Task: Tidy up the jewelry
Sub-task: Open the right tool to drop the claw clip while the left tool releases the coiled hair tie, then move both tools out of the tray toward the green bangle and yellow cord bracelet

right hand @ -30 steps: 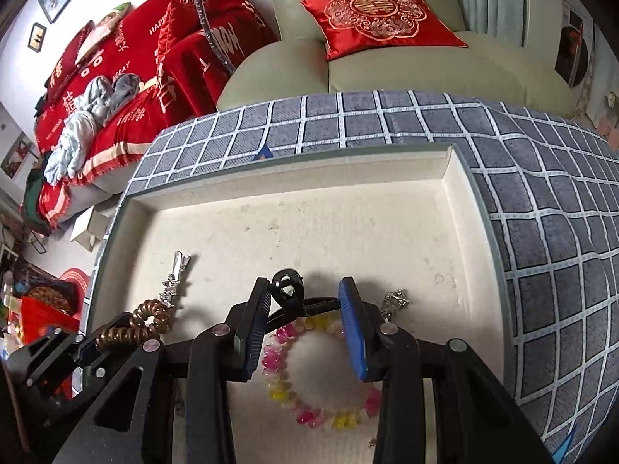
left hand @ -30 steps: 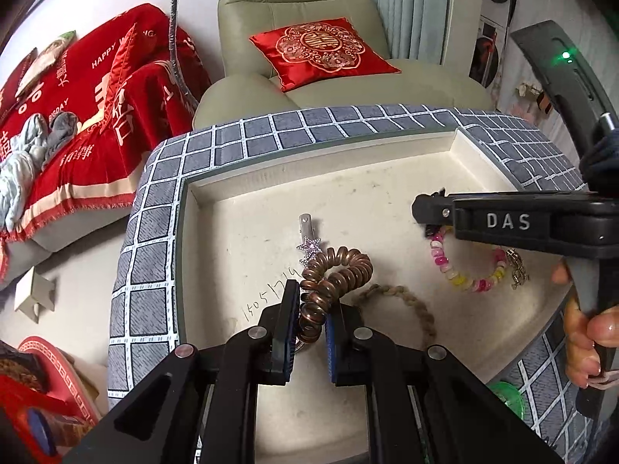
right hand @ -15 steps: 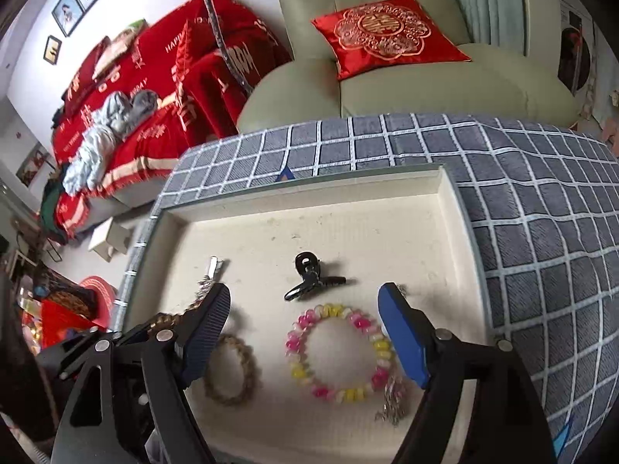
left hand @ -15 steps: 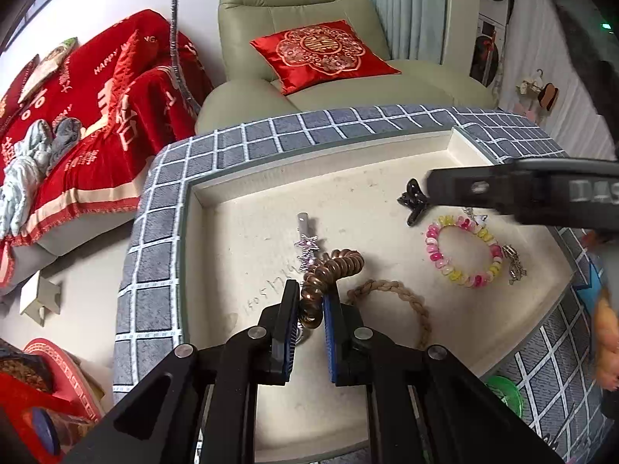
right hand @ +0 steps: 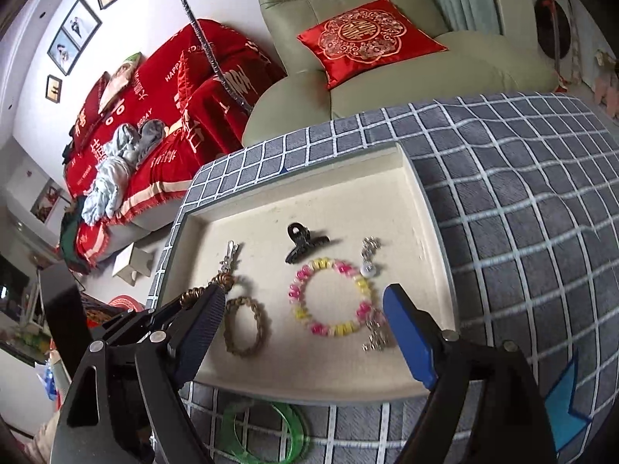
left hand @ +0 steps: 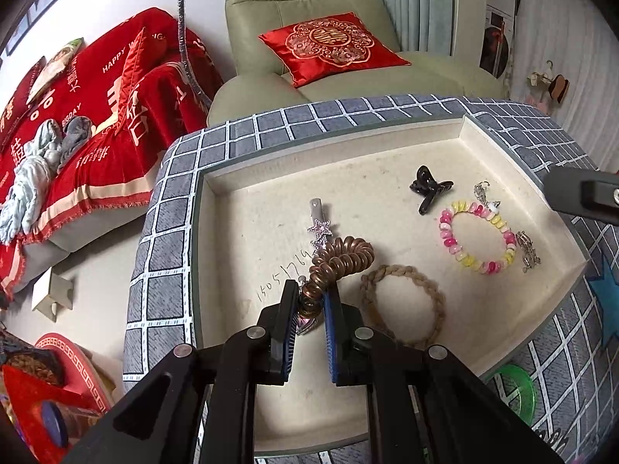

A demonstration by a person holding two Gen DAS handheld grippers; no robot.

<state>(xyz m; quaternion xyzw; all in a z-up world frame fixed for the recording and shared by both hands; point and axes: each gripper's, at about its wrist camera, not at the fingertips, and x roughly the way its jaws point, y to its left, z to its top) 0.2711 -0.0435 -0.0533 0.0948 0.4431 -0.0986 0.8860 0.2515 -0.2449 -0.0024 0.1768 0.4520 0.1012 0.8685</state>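
We have the left gripper [left hand: 310,305] pinching the near end of the coiled brown hair tie [left hand: 336,261], whose loop lies just ahead of the jaws on the cream tray [left hand: 247,232], touching the star clip [left hand: 320,228]. The right gripper [right hand: 303,317] has just been opening and hangs spread and empty above the bead bracelet [right hand: 330,295]. We should lift the coil straight up so it drags neither the clip nor the braided band [left hand: 402,301] beside it.

Claw clip [left hand: 428,189] behind bead bracelet [left hand: 478,236], in tray [left hand: 271,178].

A home living room: green armchair [right hand: 387,58], red-draped sofa [right hand: 162,100] and framed pictures [right hand: 75,34] on the wall.
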